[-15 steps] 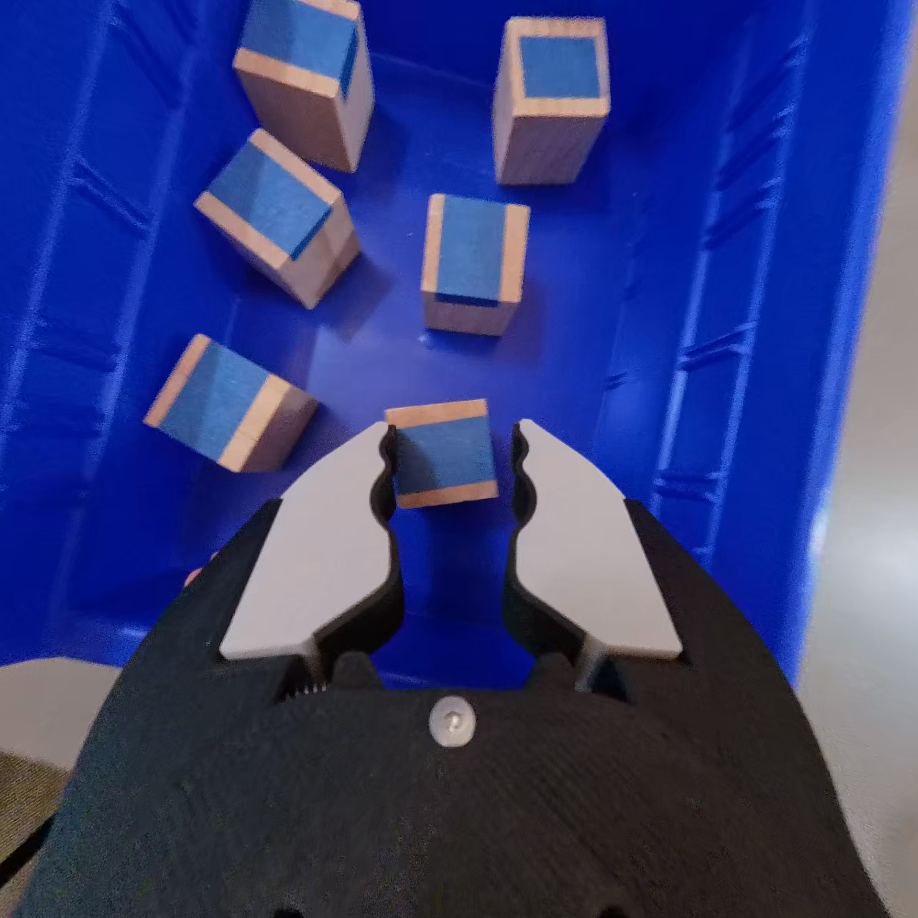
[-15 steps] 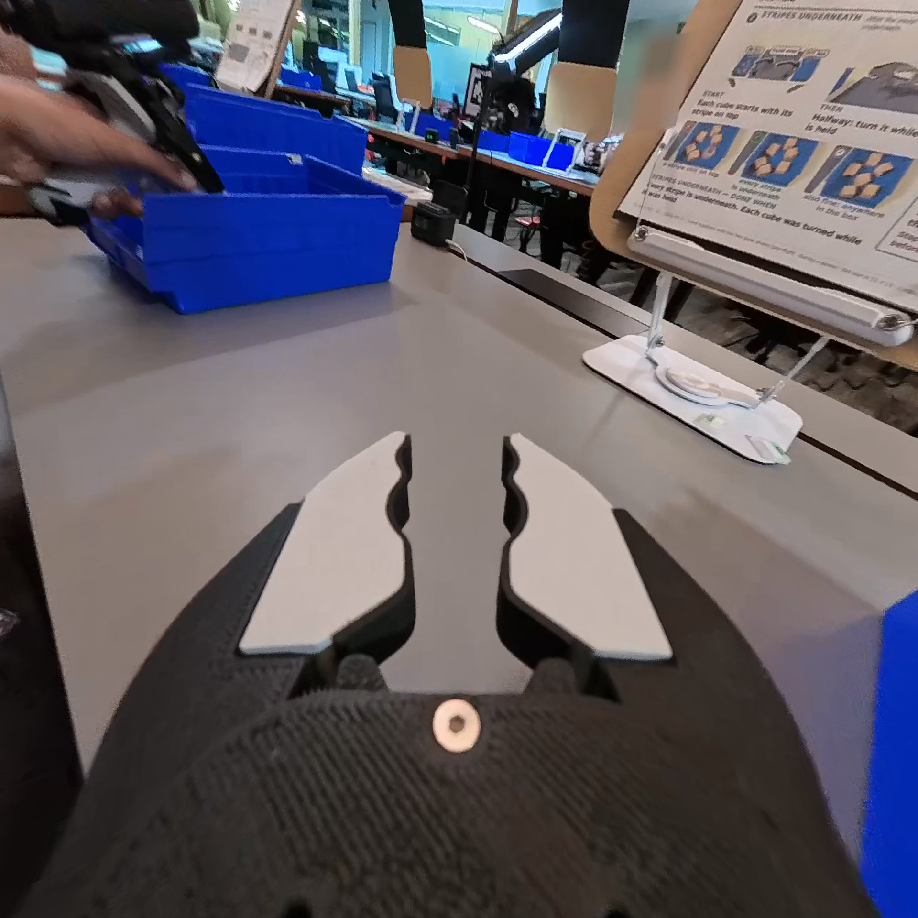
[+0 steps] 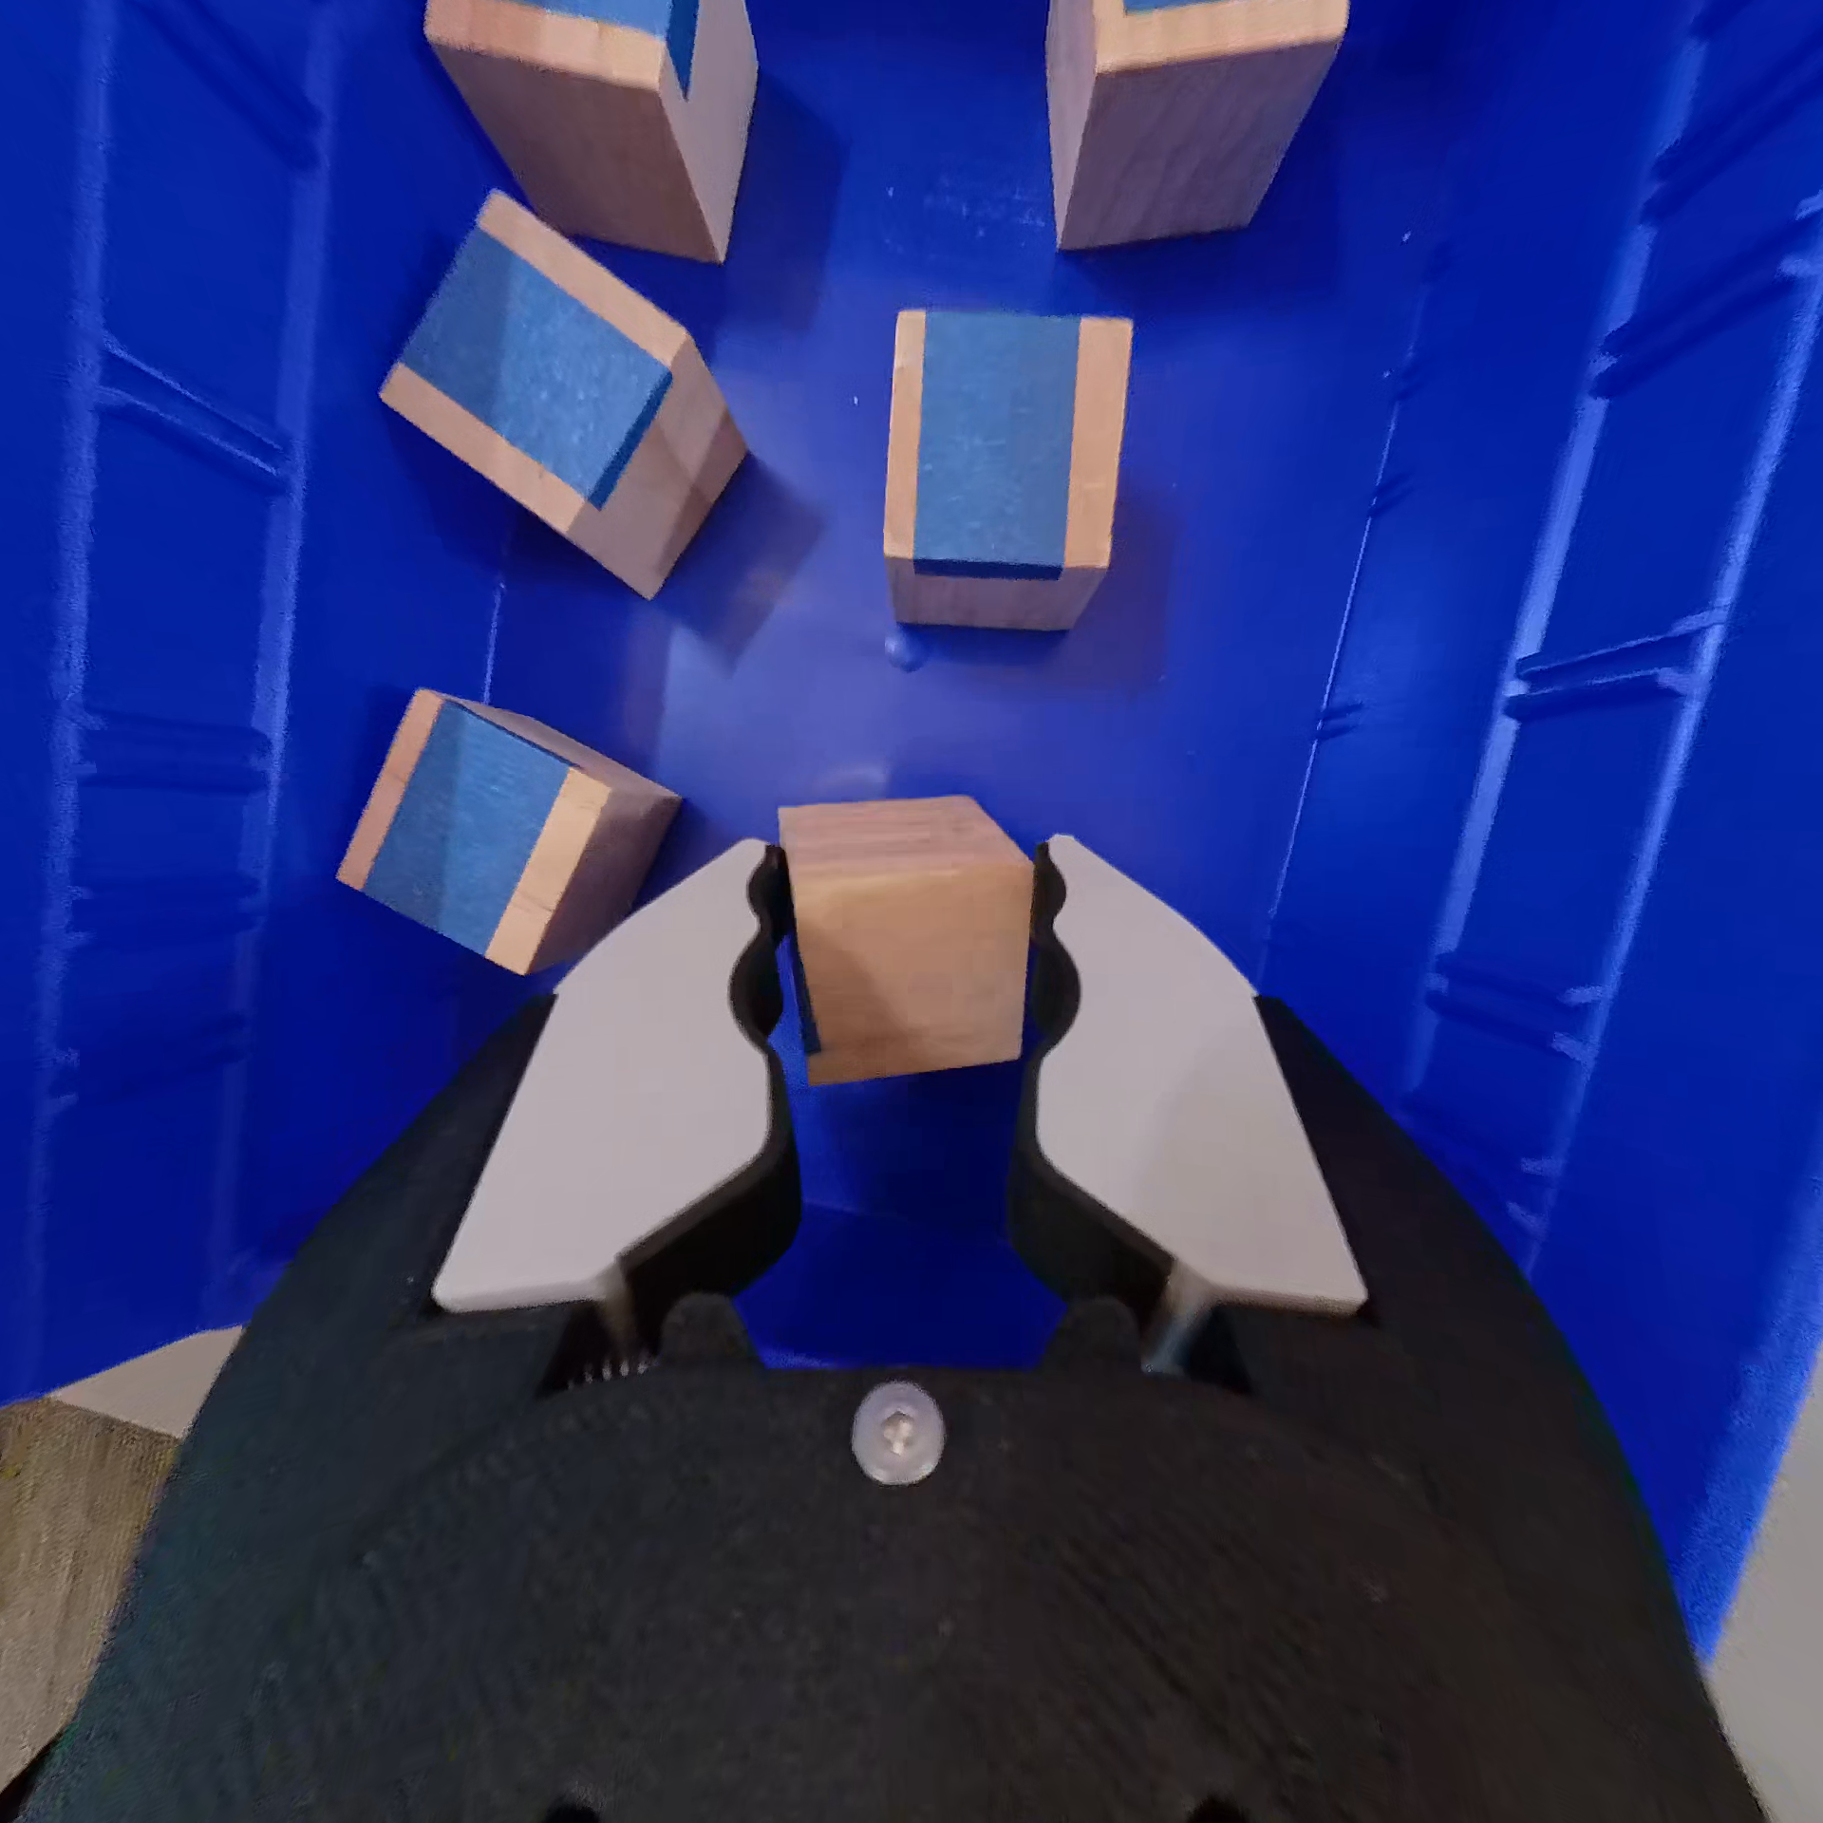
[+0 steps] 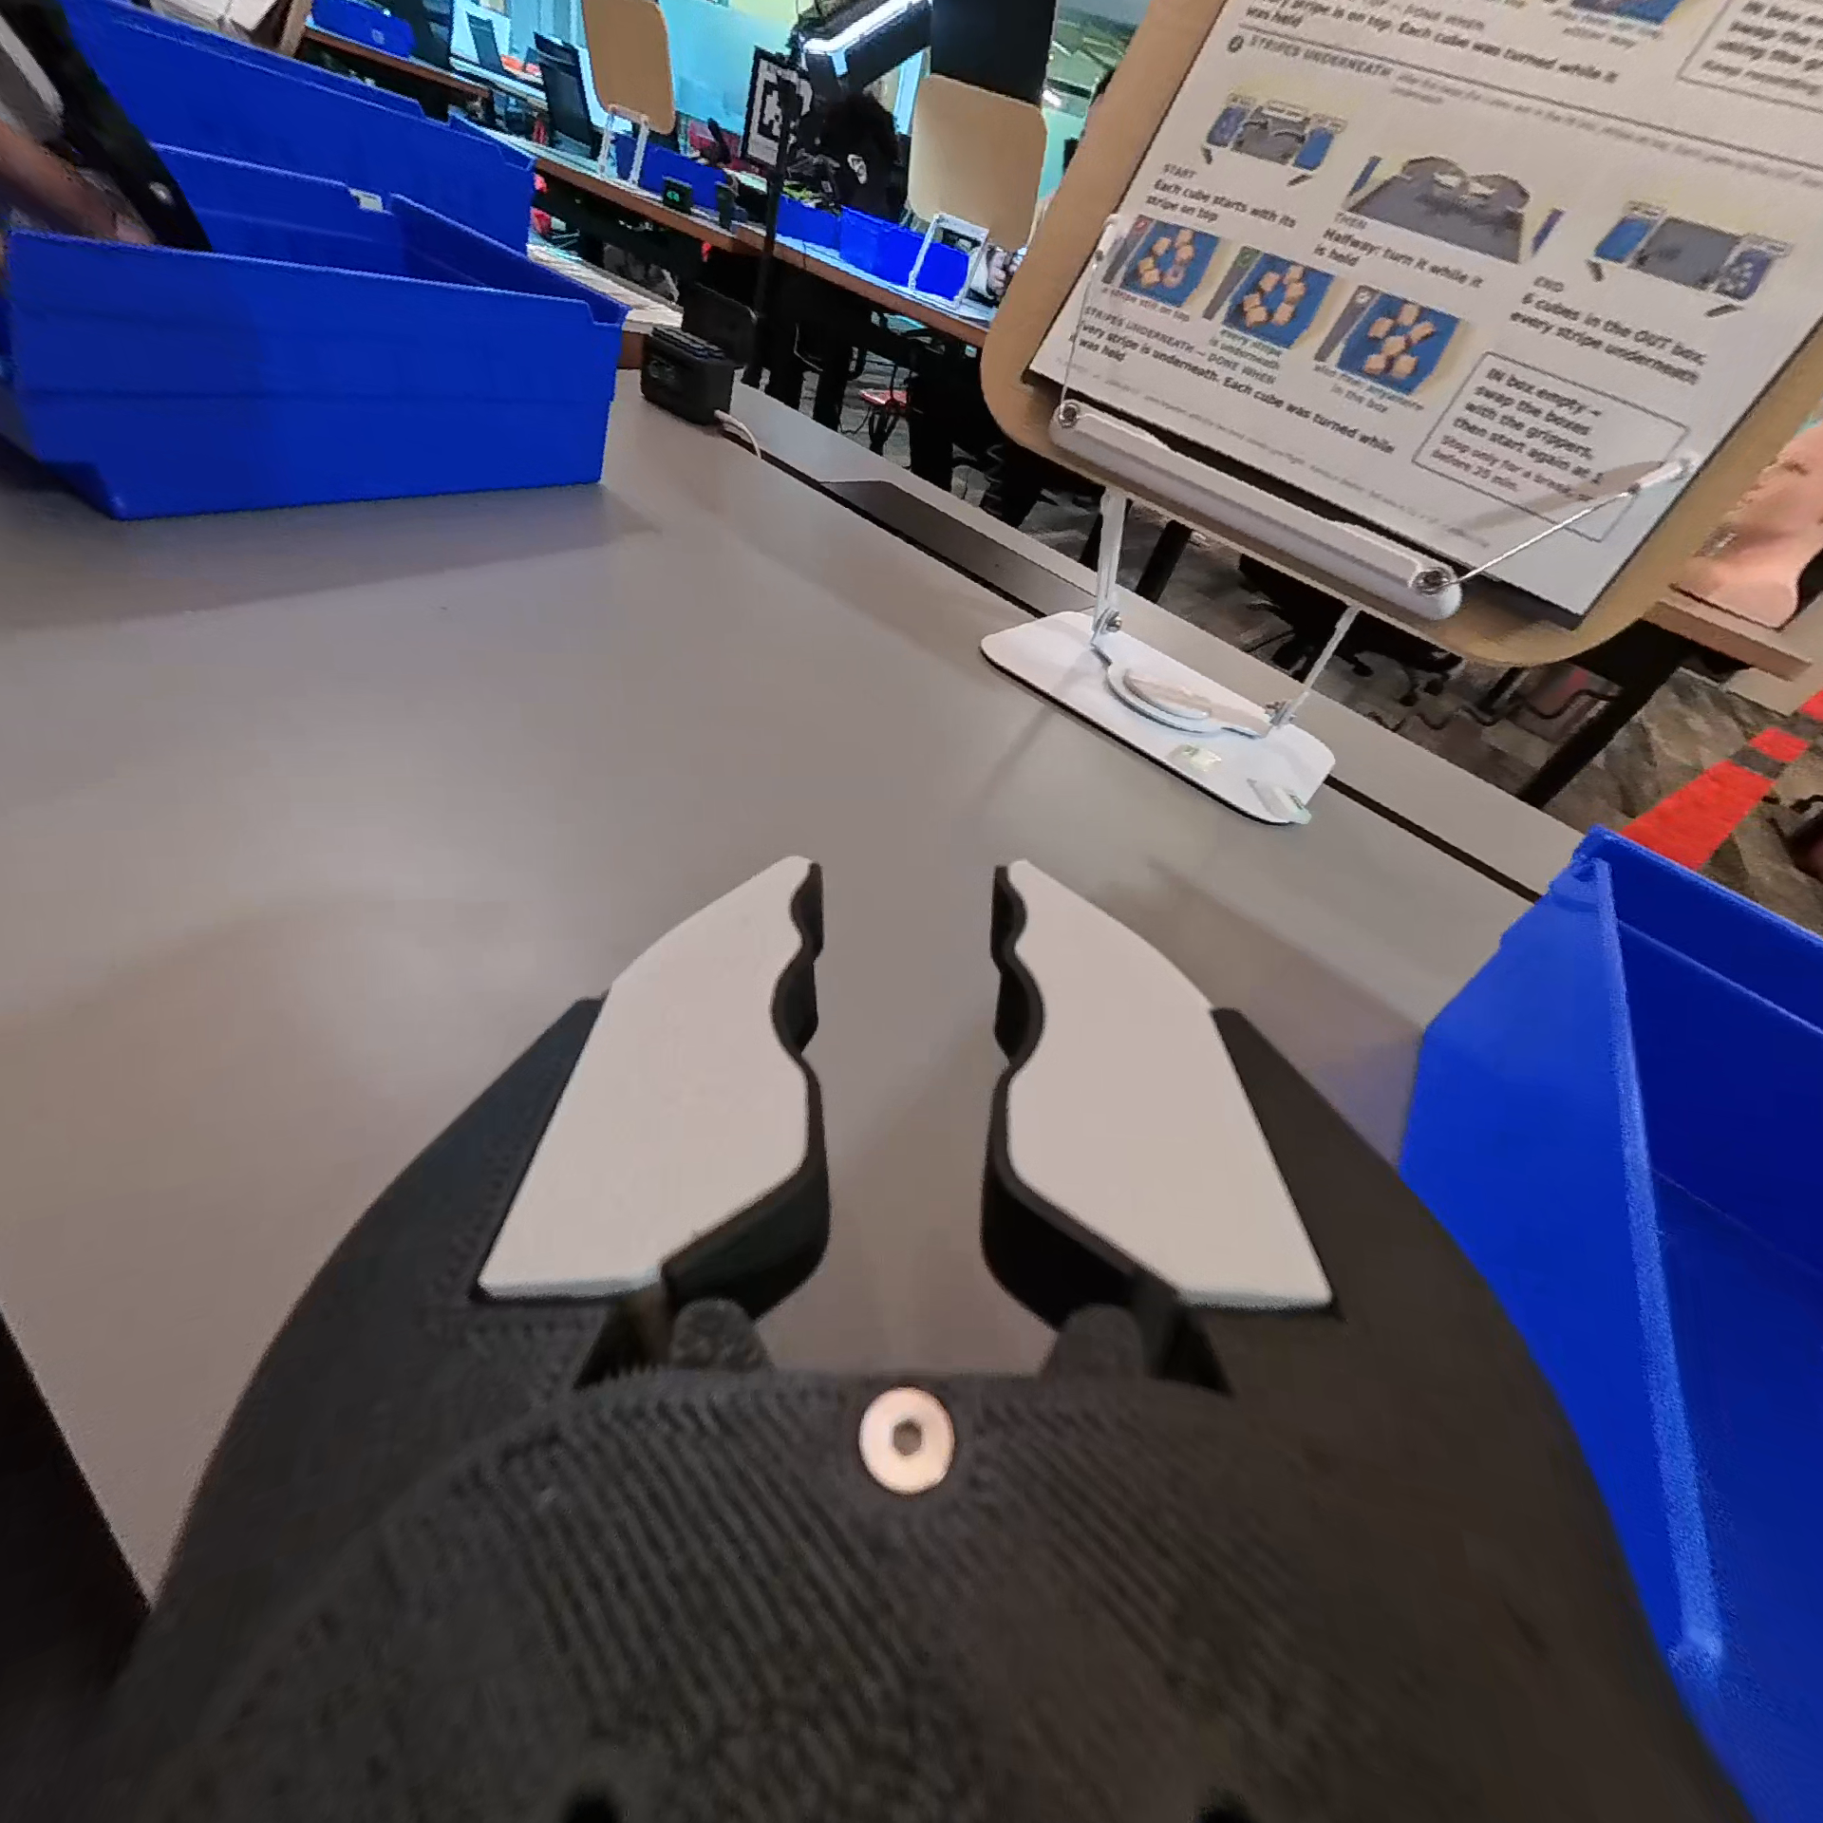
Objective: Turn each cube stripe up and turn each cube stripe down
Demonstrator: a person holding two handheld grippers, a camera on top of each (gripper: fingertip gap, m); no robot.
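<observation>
In the left wrist view, my left gripper [image 3: 910,856] is shut on a wooden cube [image 3: 912,977] inside the blue bin [image 3: 1480,691]. The held cube shows plain wood faces, with only a sliver of blue stripe at its left edge. Other cubes stand on the bin floor with blue stripes facing up: one at centre [image 3: 996,454], one at left [image 3: 552,395], one at lower left [image 3: 473,829]. Two more cubes at the top [image 3: 602,109] [image 3: 1174,118] are cut off by the frame. My right gripper [image 4: 906,873] is open and empty above the grey table [image 4: 395,740].
A second blue bin [image 4: 1628,1134] stands close to the right of my right gripper. The bin with the cubes and stacked blue bins [image 4: 296,395] are at the far left. An instruction sheet on a stand [image 4: 1164,710] and a small black device [image 4: 688,375] sit at the table's far edge.
My left gripper has shut on the near cube, which was stripe up and now shows plain wood. The left view sits lower in the bin. My right gripper has swung right, bringing the second bin into view.
</observation>
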